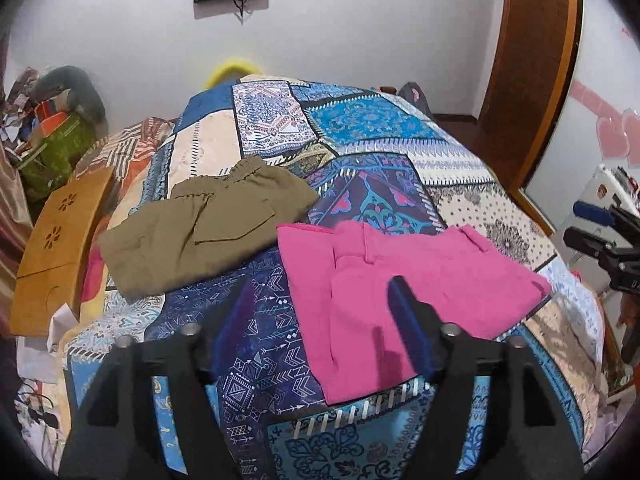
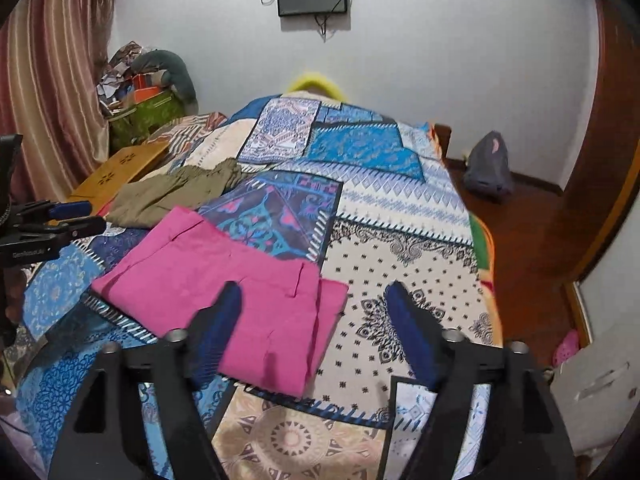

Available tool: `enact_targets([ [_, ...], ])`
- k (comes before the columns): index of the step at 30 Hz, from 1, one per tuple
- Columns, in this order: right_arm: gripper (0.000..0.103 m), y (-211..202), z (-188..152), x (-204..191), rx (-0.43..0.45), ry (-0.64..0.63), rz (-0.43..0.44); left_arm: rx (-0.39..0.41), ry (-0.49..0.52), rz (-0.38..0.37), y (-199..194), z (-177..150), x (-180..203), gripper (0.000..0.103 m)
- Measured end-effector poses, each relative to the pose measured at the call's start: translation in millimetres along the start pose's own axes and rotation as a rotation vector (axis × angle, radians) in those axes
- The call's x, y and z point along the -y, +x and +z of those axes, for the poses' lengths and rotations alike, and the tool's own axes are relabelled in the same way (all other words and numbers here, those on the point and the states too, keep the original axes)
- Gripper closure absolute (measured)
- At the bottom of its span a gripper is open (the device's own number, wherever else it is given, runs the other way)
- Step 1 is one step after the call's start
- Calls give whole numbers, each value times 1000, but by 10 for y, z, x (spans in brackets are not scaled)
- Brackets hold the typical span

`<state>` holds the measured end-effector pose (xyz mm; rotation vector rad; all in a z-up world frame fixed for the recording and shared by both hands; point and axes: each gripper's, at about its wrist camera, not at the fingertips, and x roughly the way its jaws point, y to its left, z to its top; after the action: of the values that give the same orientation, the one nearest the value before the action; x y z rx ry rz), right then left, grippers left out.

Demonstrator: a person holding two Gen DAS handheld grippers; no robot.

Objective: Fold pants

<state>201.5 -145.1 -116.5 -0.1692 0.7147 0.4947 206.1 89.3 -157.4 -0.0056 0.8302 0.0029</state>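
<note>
Left gripper (image 1: 320, 312), black frame with 2 blue-padded fingers: spread wide, holding nothing, poised above the patchwork bedspread (image 1: 360, 128) of blue, cream and purple printed cotton. Ahead of its left finger (image 1: 236, 320) and further off lie the olive-green pants with an elastic waistband (image 1: 200, 228), folded into a compact block. The bright pink cotton pants (image 1: 400, 280) lie under and ahead of its right finger (image 1: 404, 320), folded to a rough rectangle with belt loops facing the far side.

Right gripper (image 2: 312, 320), same build: fingers likewise spread and empty. The pink pants (image 2: 224, 280) sit beneath and ahead of its left finger (image 2: 220, 320); its right finger (image 2: 408, 328) is over bare bedspread (image 2: 400, 200).

Judged step: the pink pants appear already doubled, so either 1 more fold or a final tidy remains. To do it well, each gripper should pinch a near corner through all layers, lift together, carry the edge evenly toward the waistband, and release only once edges align; a shallow pinch risks taking the top layer alone.

View differences: the left wrist view shows the whole olive-green pants and a tan wooden board with flower cut-outs (image 1: 52, 248) beside the bed; the right wrist view shows the olive-green pants (image 2: 176, 192) only obliquely, but reveals the bed's right edge, the wooden floor (image 2: 528, 240) and a grey bag (image 2: 488, 168).
</note>
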Motion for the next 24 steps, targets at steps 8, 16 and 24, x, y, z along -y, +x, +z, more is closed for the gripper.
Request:
enact_targets([
  [8,27,463,-73,15,-141,32,45,-46,11,2,341,-62,6,14],
  [16,27,872,-167,95,-255,97,85,-135,-41,-48,828,-119,-86,14],
  [24,27,1152,-255,222,-288,144,158,-176,-104,-137,1042,-90,-171,13],
])
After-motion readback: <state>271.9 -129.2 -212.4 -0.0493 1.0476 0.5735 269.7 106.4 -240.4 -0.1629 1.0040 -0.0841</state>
